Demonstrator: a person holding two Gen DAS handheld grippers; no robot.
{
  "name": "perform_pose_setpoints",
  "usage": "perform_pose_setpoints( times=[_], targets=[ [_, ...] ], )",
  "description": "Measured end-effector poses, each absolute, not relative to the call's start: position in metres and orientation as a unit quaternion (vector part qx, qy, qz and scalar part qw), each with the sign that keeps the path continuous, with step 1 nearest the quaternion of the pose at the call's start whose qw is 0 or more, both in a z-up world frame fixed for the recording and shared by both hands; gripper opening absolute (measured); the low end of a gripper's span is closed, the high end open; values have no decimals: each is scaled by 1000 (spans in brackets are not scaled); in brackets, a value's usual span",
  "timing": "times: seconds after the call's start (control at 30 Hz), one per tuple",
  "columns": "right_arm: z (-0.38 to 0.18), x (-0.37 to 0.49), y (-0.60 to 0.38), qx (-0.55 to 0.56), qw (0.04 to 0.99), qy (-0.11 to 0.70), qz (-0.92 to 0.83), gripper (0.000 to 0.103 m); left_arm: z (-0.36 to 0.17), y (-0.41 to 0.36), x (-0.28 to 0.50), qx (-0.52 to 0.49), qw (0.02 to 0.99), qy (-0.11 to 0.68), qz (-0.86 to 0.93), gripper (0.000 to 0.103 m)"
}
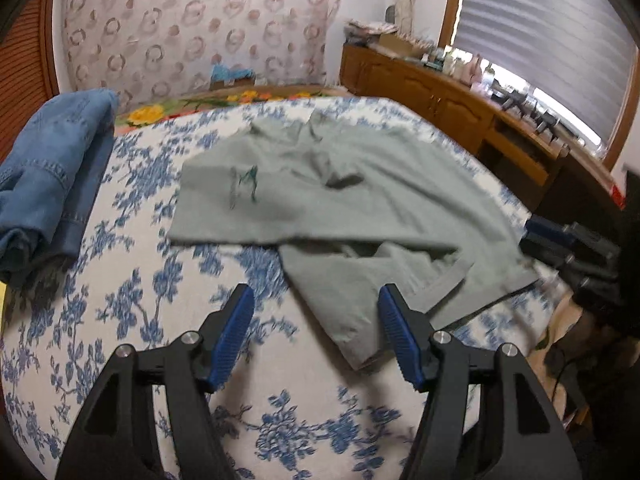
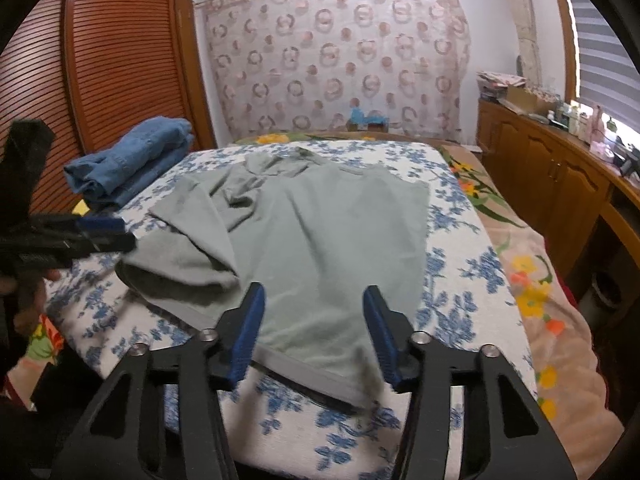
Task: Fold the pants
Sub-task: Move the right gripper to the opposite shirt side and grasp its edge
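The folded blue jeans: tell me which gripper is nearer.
Left. The left gripper hovers just right of the folded blue jeans; the right gripper is farther, beyond the green pants.

I can read nothing here — the dark green mark [image 1: 244, 184] on the grey-green pants [image 1: 320, 200] near the bedspread's far left corner is too blurred to make out.

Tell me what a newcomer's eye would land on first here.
The grey-green pants lie spread across the middle of the floral bedspread, one part rumpled and folded over at the near left. Both grippers, left and right, are open just short of its near edge. Folded jeans sit at the bed's far left.
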State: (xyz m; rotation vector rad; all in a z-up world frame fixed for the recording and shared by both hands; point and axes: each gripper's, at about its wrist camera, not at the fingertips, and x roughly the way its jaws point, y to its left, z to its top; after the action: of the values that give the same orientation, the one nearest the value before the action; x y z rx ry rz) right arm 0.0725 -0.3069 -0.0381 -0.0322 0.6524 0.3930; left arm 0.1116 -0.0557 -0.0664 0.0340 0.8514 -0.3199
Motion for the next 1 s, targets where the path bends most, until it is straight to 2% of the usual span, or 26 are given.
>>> perform_pose_setpoints(
  times=[0.2,0.57,0.63,0.73,1.0],
  targets=[
    [-31,78,-286,-26,923,314,221,40,-81,-58,108,23,891,427,-151,64],
    [-39,91,-254,-40,908,332,253,38,-87,-58,102,17,898,415,-145,66],
    [-43,95,-248,-51,901,344,260,29,-87,-57,102,15,899,414,-144,66],
    [-48,98,-241,-55,895,354,266,25,-88,-56,100,12,901,408,-144,67],
    [-61,114,-229,-67,884,381,262,25,-88,-54,93,8,907,397,-142,67]
  ],
)
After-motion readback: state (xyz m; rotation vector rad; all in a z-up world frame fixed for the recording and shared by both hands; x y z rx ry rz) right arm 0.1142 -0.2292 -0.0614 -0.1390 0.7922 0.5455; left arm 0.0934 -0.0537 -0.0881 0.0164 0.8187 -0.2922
